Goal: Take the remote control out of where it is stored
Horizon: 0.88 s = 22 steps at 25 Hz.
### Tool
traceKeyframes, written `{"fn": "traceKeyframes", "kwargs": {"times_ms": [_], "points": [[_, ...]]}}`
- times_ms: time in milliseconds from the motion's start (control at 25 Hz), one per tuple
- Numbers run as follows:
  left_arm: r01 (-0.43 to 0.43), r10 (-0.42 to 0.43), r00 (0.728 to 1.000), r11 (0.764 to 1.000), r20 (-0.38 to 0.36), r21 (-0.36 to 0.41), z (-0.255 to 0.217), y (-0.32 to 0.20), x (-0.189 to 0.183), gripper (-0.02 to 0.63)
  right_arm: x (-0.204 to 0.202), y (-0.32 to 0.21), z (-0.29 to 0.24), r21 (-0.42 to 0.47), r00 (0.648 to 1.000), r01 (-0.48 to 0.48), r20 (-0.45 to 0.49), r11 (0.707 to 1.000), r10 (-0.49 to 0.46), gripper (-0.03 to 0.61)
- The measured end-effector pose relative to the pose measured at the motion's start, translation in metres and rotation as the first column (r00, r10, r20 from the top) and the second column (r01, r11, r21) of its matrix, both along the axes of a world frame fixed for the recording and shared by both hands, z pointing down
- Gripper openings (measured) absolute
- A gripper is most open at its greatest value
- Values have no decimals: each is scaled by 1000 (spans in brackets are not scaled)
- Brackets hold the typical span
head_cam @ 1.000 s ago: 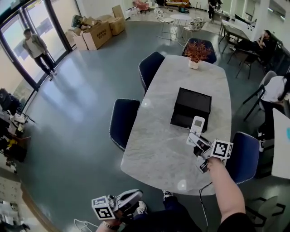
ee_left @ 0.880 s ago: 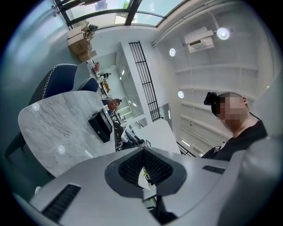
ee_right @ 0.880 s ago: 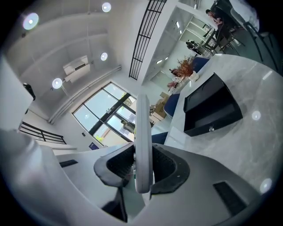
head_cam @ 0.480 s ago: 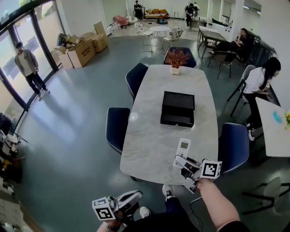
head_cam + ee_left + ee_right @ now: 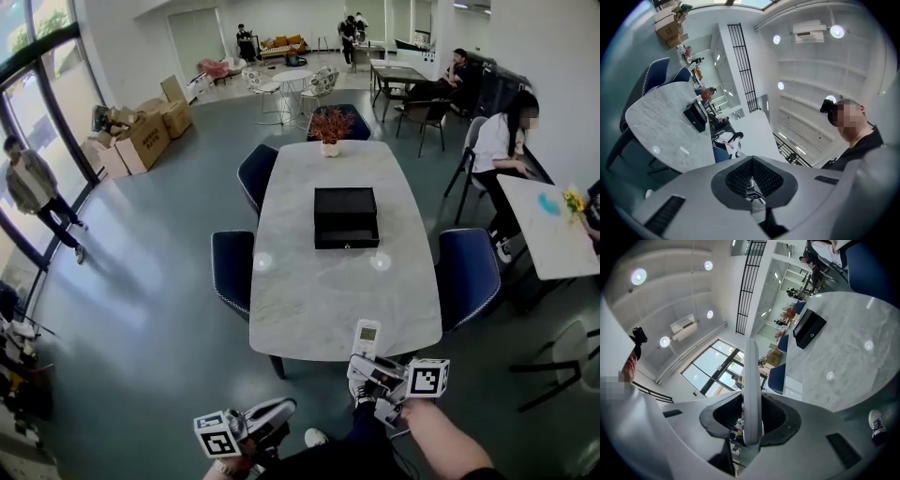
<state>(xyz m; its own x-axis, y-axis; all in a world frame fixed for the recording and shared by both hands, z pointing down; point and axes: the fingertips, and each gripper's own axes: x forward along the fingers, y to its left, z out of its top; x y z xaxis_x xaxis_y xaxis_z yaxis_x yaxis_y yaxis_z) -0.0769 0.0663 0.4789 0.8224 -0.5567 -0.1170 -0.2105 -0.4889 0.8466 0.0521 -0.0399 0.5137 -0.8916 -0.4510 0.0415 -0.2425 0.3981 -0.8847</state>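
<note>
**Remote out, held at the table's near edge**

The remote is gripped upright by the right gripper. Its lower end is pinched between the jaws, and its screen end is seen against the near edge of the table. In the right gripper view it is seen edge-on, with the jaws pressed to both its faces. The black box is seen mid-table, well apart from the remote. The left gripper is held low, off the table, with its jaws closed together and nothing between them.

The white remote control, with a small screen near its top, stands upright, clamped in the right claw at the tabletop's near edge. The black drawer box sits mid-tabletop.
</note>
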Motion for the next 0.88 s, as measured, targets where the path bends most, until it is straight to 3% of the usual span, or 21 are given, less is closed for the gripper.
{"fn": "traceKeyframes", "kwargs": {"times_ms": [520,880], "points": [[-107,107,994,994,-11,12,-1,34,21,6,9,90,-5,-41,997,-62,32,997,64,117],[-120,120,992,993,-26,15,0,35,37,6,5,126,-14,-38,997,-48,66,998,51,117]]}}
